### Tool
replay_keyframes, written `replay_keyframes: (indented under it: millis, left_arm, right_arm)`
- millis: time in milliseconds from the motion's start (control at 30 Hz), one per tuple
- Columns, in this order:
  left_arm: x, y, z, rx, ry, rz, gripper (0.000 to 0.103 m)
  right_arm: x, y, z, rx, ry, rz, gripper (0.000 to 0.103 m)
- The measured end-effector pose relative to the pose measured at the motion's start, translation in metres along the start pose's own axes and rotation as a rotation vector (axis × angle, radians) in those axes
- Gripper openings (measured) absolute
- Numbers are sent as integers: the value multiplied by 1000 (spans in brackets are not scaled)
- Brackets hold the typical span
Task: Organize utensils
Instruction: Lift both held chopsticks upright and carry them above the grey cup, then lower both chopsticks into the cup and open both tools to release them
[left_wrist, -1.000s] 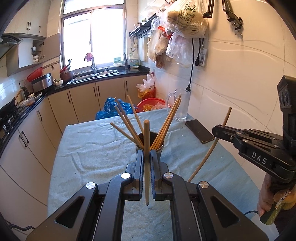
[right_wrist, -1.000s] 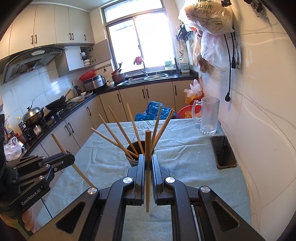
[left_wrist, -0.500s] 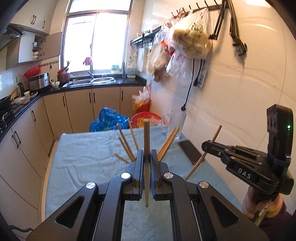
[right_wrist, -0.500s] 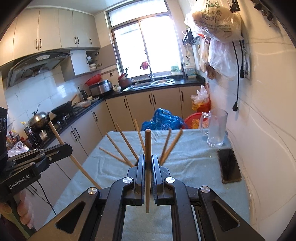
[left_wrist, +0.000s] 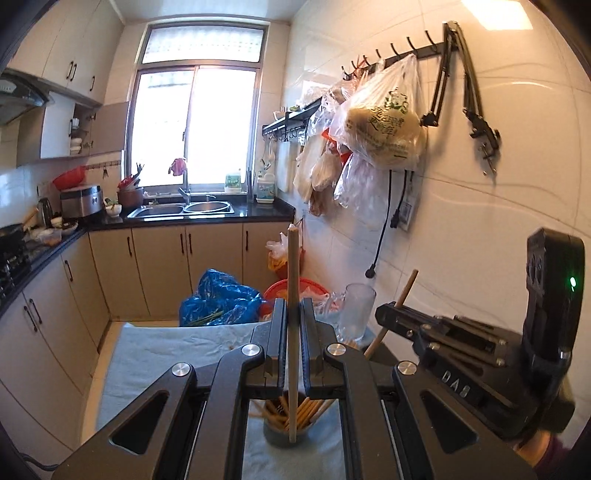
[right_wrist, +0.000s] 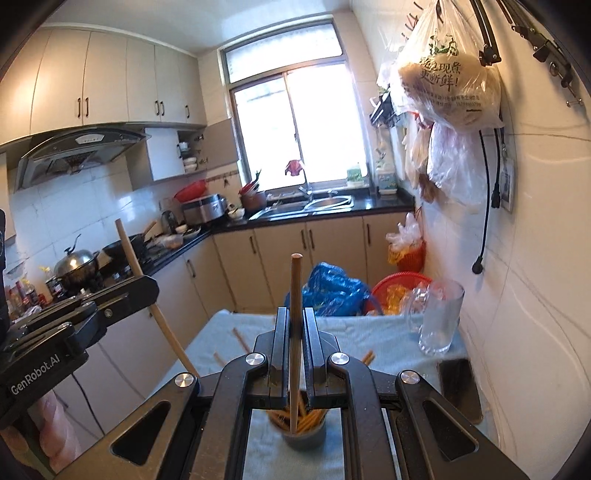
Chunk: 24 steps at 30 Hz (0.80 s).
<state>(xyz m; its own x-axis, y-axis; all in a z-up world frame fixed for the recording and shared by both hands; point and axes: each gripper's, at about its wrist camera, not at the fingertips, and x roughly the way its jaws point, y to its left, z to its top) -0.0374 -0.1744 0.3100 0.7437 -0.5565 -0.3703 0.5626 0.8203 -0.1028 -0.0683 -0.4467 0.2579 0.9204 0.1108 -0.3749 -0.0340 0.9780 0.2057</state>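
Observation:
My left gripper is shut on a wooden chopstick, held upright. Its lower end hangs over a dark cup that holds several chopsticks on the blue cloth. My right gripper is shut on another wooden chopstick, also upright, its lower end over the same cup. Each gripper shows in the other's view, the right gripper with its chopstick and the left gripper with its chopstick. Both stand above the cup, close side by side.
A table with a blue cloth stands against the tiled wall. A glass mug and a phone lie at its right side. Blue bag and red basket sit beyond the table. Plastic bags hang overhead.
Both grippers rose and moved forward over the cup; it now shows below the jaws instead of ahead. Both chopsticks stay gripped.

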Motion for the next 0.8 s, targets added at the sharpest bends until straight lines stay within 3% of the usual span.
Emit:
replay_keyframes:
  millis: [167,367,800]
  left_arm:
    - [31,4,-3,-13,-20,23,6]
    - [67,16,-24,-47,46,27,6]
    - [88,27,-53,-54,114,75,6]
  right_arm:
    - [20,-4,-3,18,-22,-13,7]
    - [42,-15,-23,53,23,-14,8]
    - [63,-31,-45,87,89,-11,8]
